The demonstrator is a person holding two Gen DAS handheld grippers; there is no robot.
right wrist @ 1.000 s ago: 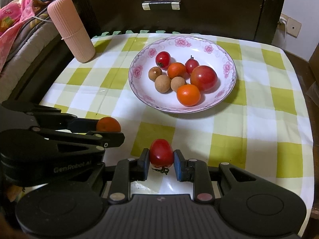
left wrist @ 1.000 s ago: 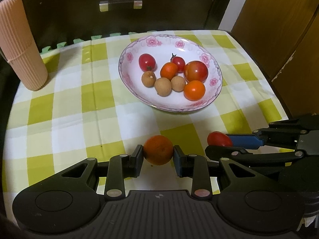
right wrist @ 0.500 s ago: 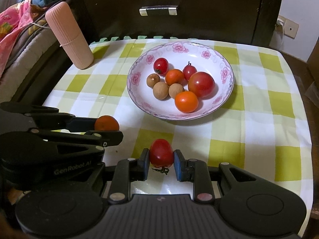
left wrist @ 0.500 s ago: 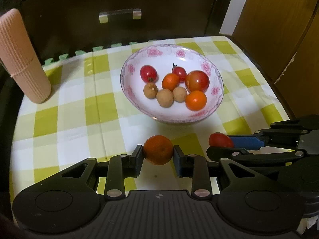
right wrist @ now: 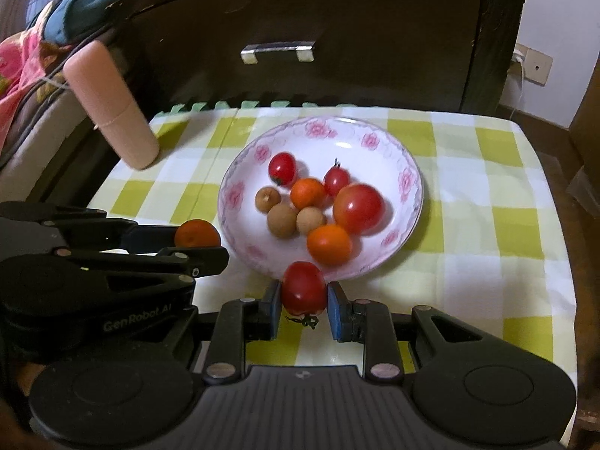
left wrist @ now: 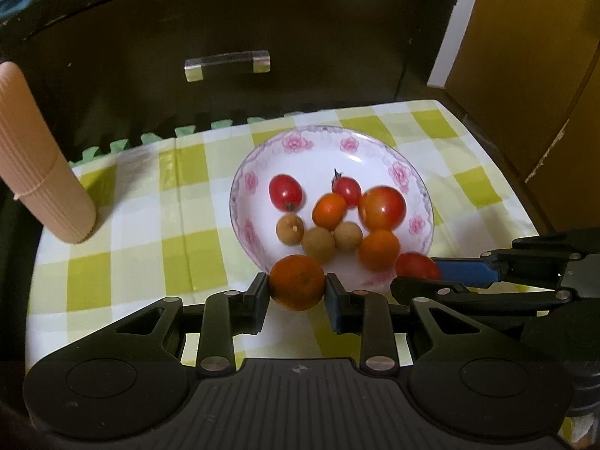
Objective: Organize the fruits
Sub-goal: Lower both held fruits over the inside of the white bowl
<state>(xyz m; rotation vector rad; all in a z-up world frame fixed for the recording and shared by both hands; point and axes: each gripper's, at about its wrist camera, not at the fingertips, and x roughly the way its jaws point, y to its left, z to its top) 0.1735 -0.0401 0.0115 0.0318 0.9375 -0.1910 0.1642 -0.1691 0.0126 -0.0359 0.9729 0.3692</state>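
Though near rim (right wrist: 414, 221) — open cloth (right wrist: 487, 232) rightward

A dark wooden drawer front (left wrist: 240, 37) with a metal handle (left wrist: 227, 64) stands behind.

"GenRobot.AI" on left gripper (right wrist: 221, 251)

orange mandarin (left wrist: 297, 282) and red tomato (right wrist: 303, 288) each clamped in jaws, at flowered plate's (right wrist: 408, 172) near rim
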